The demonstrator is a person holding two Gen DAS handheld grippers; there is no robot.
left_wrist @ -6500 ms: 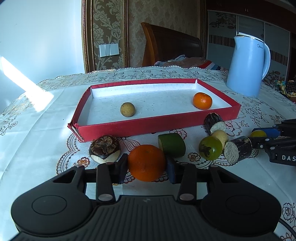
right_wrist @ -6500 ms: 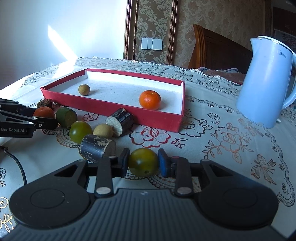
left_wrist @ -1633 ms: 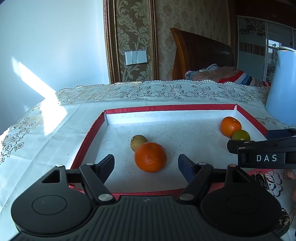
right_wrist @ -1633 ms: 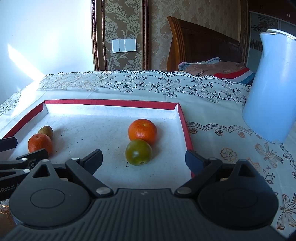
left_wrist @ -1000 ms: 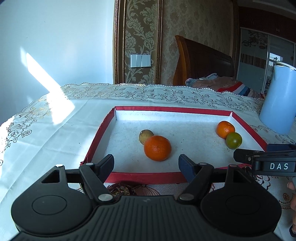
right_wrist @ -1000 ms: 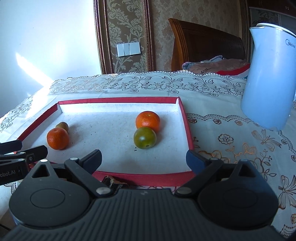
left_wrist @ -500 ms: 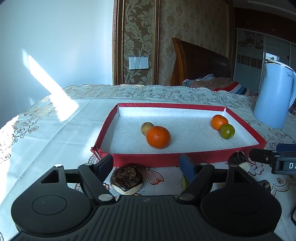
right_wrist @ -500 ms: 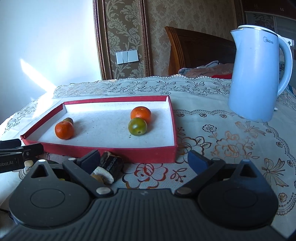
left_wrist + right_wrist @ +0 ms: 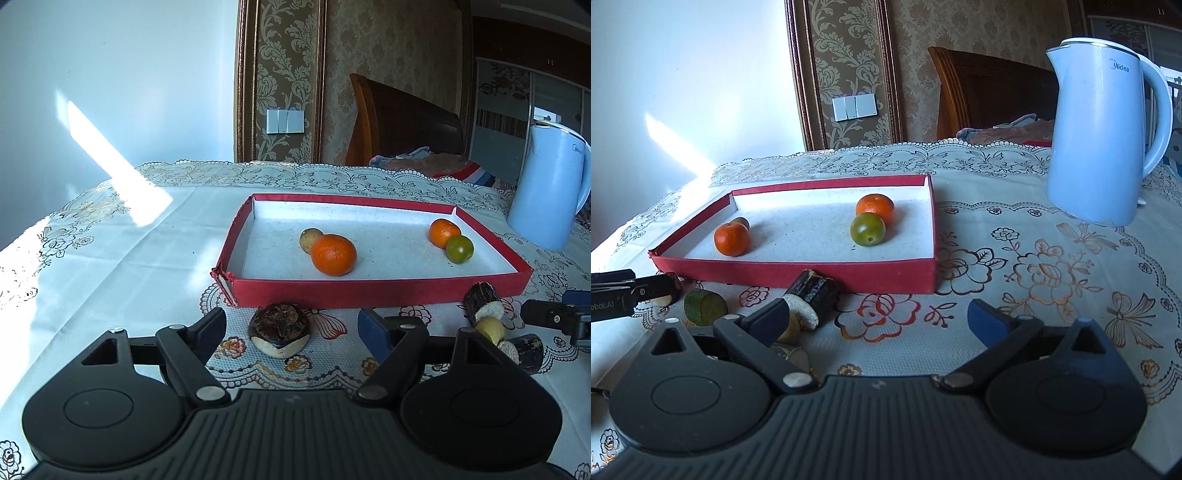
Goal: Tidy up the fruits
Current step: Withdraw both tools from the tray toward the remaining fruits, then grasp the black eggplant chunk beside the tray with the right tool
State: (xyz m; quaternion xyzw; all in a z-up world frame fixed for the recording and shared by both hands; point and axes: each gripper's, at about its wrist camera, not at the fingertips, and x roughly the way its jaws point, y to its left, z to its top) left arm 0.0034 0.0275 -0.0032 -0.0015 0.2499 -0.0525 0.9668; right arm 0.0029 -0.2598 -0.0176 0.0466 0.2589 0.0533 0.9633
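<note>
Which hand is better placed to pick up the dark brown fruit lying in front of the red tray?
Left. Its tongs stand open with the brown fruit between them on the cloth. The right tongs, jaws opening, face bare cloth beside the dark cane piece.

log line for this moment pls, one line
left gripper: open, empty | right gripper: opening, empty | red cardboard tray: two orange tangerines, green round fruit, small tan fruit | dark halved fruit: on tablecloth
</note>
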